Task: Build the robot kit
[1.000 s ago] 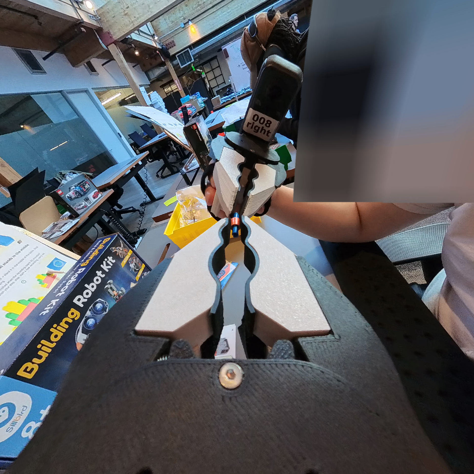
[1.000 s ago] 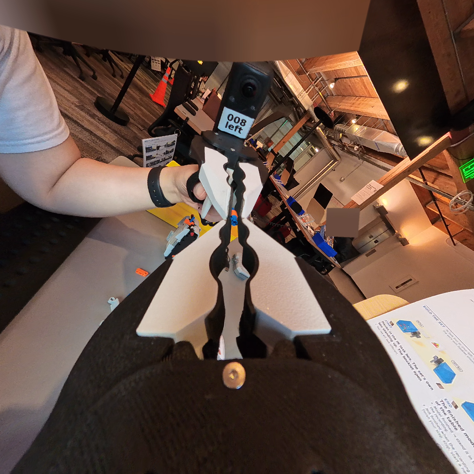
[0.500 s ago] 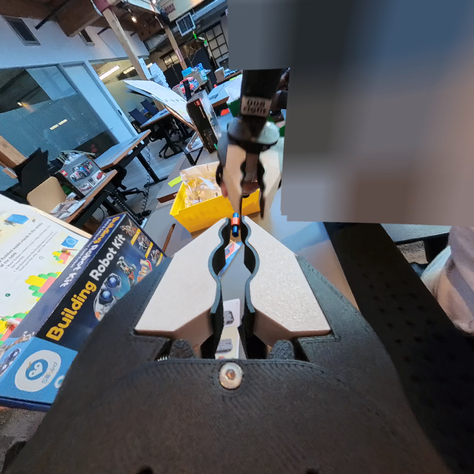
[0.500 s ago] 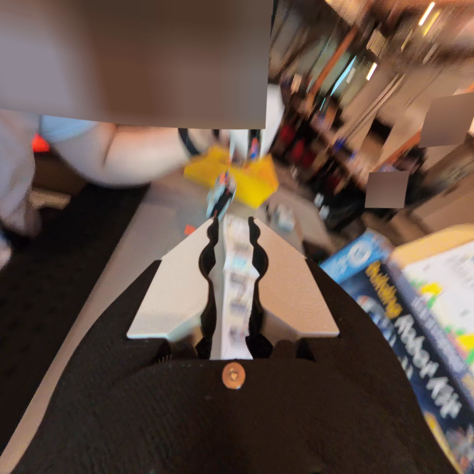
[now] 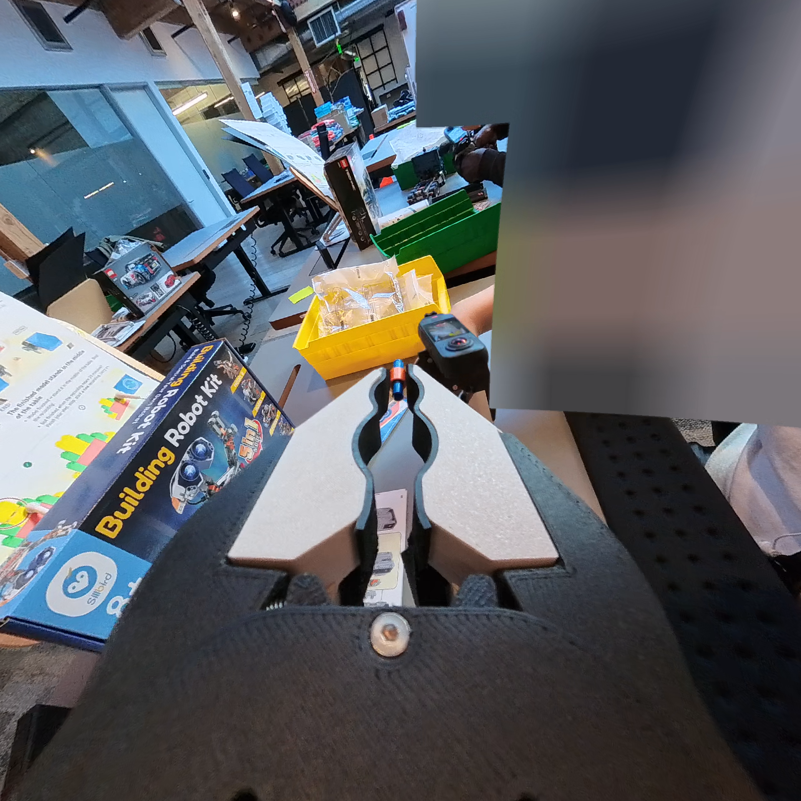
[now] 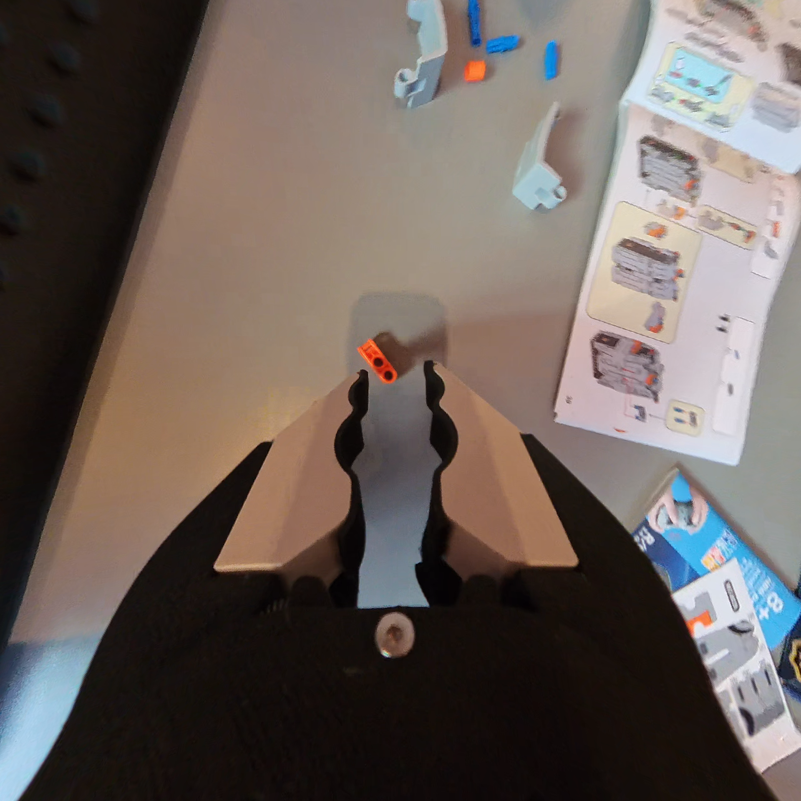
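In the left wrist view my left gripper [image 5: 397,378] is shut on a small blue pin with an orange collar [image 5: 397,380], held above the table. The right gripper's camera body [image 5: 453,353] shows just to its right, its fingers hidden there. In the right wrist view my right gripper [image 6: 395,370] is open and points down at the grey table [image 6: 268,225]. A small orange two-hole brick [image 6: 378,361] lies on the table just beyond its fingertips, near the left fingertip [image 6: 359,379], with no pad pressing on it.
A yellow bin [image 5: 372,329] with clear bags stands behind the left gripper. A blue kit box [image 5: 143,472] and an open booklet [image 5: 47,390] lie at the left. Grey pieces [image 6: 535,173], blue pins [image 6: 503,43], an orange piece [image 6: 475,70] and an instruction sheet [image 6: 676,268] lie on the table. The gap from one gripper's tips to the other's is roughly 30 cm.
The right gripper let go of the pin, opened, swung away from the left gripper and down over the orange brick. The left gripper kept the pin and tilted a little.
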Demonstrator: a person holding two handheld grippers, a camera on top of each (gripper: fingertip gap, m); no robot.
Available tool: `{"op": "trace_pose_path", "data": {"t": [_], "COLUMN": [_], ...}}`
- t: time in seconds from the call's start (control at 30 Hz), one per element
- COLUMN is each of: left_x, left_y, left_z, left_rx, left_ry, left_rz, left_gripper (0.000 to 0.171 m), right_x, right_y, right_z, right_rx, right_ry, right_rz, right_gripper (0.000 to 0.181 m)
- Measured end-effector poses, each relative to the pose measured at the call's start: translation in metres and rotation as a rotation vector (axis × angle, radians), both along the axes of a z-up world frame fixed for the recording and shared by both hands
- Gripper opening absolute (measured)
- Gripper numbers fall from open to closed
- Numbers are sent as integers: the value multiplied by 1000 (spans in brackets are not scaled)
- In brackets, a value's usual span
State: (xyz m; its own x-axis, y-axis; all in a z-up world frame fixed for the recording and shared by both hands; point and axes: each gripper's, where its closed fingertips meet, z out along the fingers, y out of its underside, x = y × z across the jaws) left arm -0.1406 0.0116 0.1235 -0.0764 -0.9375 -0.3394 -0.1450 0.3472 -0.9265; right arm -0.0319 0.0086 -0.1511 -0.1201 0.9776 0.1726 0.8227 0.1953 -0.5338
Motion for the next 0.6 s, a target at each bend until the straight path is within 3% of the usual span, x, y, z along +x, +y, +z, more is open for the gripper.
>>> {"op": "trace_pose_path", "data": {"t": [0.07, 0.13, 0.23, 0.27, 0.3, 0.47, 0.53, 0.6], "left_x": [1, 2, 2, 2, 2, 2, 1, 0], "left_y": [1, 1, 2, 3, 4, 6, 7, 8], "left_z": [-3, -4, -6, -6, -6, -8, -7, -5], "left_rx": [-3, -2, -7, -11, -14, -22, -25, -28], "left_ry": [13, 19, 31, 32, 30, 36, 34, 30], "left_rz": [3, 8, 4, 5, 7, 18, 22, 28], "left_gripper": [5, 6, 6, 6, 5, 6, 6, 5], "right_x": [0, 0, 1, 1, 4, 21, 30, 18], "right_y": [-2, -5, -2, 7, 22, 27, 23, 11], "right_z": [-9, -13, -13, -12, -9, 4, 6, 10], "right_rx": [-30, -80, -54, 12, 92, 56, -14, -216], "right_ry": [-70, -98, -99, -97, -103, -125, -113, 56], "right_rz": [29, 33, 17, -7, -74, -377, -584, -817], "right_gripper": [23, 8, 8, 17, 28, 19, 18, 22]}}
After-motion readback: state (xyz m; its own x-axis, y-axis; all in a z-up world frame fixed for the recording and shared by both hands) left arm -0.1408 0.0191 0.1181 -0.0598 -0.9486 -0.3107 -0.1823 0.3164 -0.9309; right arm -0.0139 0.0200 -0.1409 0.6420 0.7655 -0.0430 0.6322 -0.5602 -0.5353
